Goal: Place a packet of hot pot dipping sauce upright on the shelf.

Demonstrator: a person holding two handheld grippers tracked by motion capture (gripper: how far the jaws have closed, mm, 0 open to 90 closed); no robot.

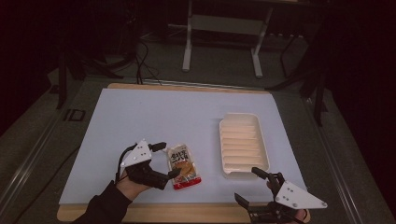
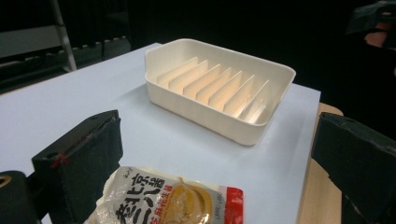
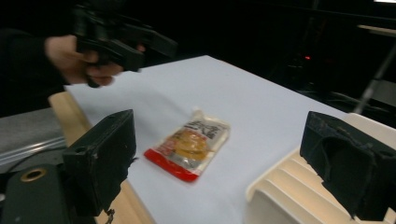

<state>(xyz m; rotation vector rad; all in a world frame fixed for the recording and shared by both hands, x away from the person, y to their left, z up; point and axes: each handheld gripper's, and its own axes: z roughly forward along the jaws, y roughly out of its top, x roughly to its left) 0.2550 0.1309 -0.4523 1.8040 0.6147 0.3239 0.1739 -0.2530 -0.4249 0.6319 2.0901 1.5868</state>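
A white sheet (image 1: 154, 121) is spread over a wooden table (image 1: 187, 213) whose edge is seen along the near side. A flat food packet (image 1: 183, 166) with a red bottom strip is laid on the sheet towards the near edge, left of centre. To its right, apart from it, a cream ribbed tray (image 1: 244, 144) is set lengthwise, with upright dividers seen inside and nothing seen in it.

The left gripper (image 1: 167, 159) is held just left of the packet, jaws spread wide, one on either side of the packet's left edge; whether the packet is touched cannot be told. In the left gripper view the packet (image 2: 173, 200) is seen low between the two black jaws, and the tray (image 2: 219, 86) lies beyond with bare sheet between.

The right gripper (image 1: 248, 185) is held at the near edge, just below the tray's near end, jaws spread and holding nothing. In the right gripper view the packet (image 3: 189, 144) lies between the jaws farther off, the tray's corner (image 3: 289, 191) is close by at the right jaw, and the left hand (image 3: 79, 58) with its gripper is seen beyond.

Behind the table, metal stand legs (image 1: 189, 44) and cables (image 1: 144, 65) are seen on the dark floor.
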